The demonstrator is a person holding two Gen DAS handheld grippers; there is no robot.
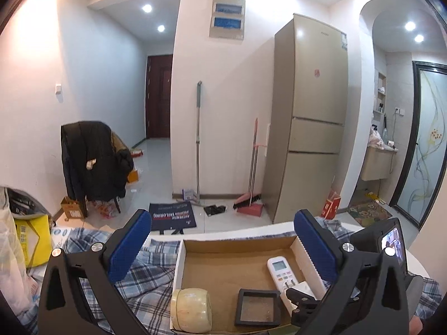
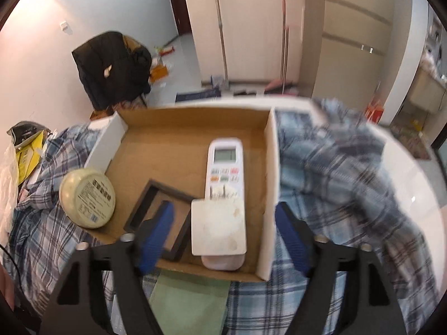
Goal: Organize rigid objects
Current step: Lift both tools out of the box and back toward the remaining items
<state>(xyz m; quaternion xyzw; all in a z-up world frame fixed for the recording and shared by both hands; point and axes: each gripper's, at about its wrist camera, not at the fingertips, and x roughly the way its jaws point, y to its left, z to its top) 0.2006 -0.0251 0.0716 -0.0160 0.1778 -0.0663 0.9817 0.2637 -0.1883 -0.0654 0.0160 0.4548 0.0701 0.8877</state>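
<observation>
Gathered in the shallow brown cardboard box (image 2: pixel 178 150) on the plaid-covered table (image 2: pixel 335 173): white remote control (image 2: pixel 225 164) under a white square plug adapter (image 2: pixel 219 227), black square frame (image 2: pixel 159 217), cream round tin (image 2: pixel 87 198) propped on the left rim. Right hand-held gripper (image 2: pixel 223 237) spread around the adapter, pads clear, apparently just released. Left hand-held gripper (image 1: pixel 223 251) spread wide, empty.

one box (image 2: pixel 192 117), one remote (image 2: pixel 225 162), one charger (image 2: pixel 218 227), one frame (image 2: pixel 156 192), one jar (image 2: pixel 88 198).

walls: white | floor: pale tile | fridge (image 1: pixel 310 117) beige | door (image 1: pixel 158 96) dark, perhaps wood | ceiling spotlights lit
</observation>
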